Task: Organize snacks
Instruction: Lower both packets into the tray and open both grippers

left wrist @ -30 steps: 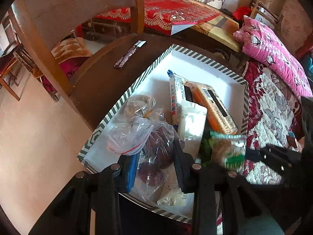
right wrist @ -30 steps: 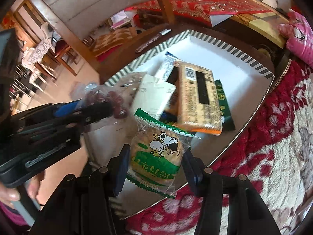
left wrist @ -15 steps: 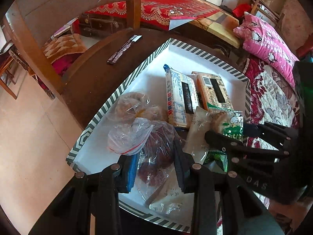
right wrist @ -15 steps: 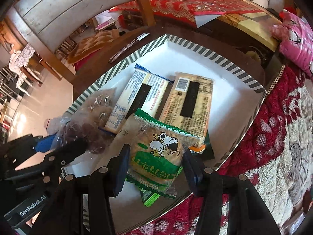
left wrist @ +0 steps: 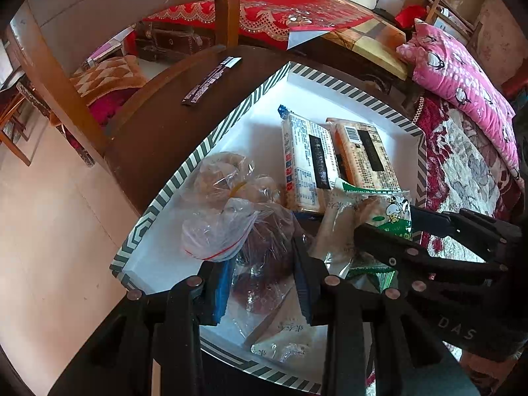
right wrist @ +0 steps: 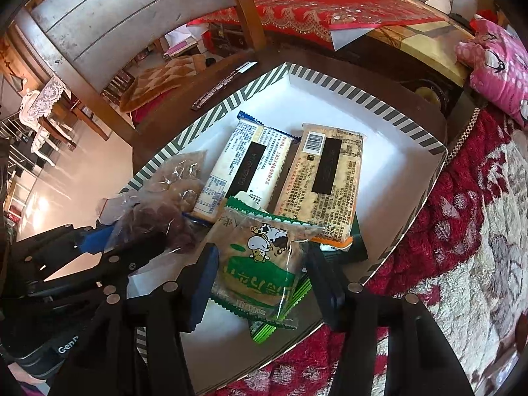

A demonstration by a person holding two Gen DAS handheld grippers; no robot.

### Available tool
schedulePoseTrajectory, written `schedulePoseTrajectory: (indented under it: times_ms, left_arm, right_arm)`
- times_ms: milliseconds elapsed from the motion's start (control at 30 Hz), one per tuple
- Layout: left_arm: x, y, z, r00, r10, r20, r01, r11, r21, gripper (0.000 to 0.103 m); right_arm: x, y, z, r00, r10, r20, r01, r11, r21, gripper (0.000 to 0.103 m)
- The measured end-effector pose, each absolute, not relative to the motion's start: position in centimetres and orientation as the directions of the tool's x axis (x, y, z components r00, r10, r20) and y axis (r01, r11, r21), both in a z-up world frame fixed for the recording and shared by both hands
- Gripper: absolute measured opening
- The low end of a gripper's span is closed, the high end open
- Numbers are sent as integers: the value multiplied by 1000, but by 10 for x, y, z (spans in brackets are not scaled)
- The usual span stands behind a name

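Observation:
A white tray with a striped rim (left wrist: 211,138) (right wrist: 363,94) holds several snack packs. My left gripper (left wrist: 264,274) (right wrist: 138,236) is shut on a clear bag of dark red fruit (left wrist: 264,247) (right wrist: 158,221) at the tray's near left. My right gripper (right wrist: 260,267) (left wrist: 384,221) straddles a green cow-print packet (right wrist: 257,264) (left wrist: 392,211) that rests on the pile. Its jaws are opening and the pads stand just off the packet. Behind lie a white biscuit pack (right wrist: 244,168) and a tan one (right wrist: 323,181), side by side.
The tray sits on a dark round table (left wrist: 158,132) that also bears a thin dark wrapper (left wrist: 211,81). A second clear bag (left wrist: 221,178) and a white pouch (left wrist: 280,333) lie in the tray. A wooden chair (left wrist: 227,6) stands behind; a red blanket (right wrist: 462,231) lies to the right.
The right gripper has carried the green packet in over the tray and set it on the pile, its jaws spreading slightly. The left gripper has kept still with the bag.

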State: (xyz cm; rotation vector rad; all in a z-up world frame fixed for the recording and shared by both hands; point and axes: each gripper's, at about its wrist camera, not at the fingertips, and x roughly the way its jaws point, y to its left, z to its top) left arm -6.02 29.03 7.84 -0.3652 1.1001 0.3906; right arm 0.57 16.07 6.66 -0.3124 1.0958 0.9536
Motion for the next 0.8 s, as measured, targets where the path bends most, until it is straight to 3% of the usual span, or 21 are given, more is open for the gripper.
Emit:
schedulePoseTrajectory:
  times_ms: [433,600,800]
  left_arm:
    - [-63,293,76,382,120,-917,-488,868,-90,35]
    - [-67,299,79,391,119,-913,-514,851,-109,62]
    - [-69,300,84,395,142,-908,-520,849,-93,66]
  right_arm:
    - [1,157,70,120,507,-854,-778,582,237,60]
    - [1,153,72,120,514,-849,-769,589,248,62]
    - [3,147,75,123,523,-843,-756,600,262,63]
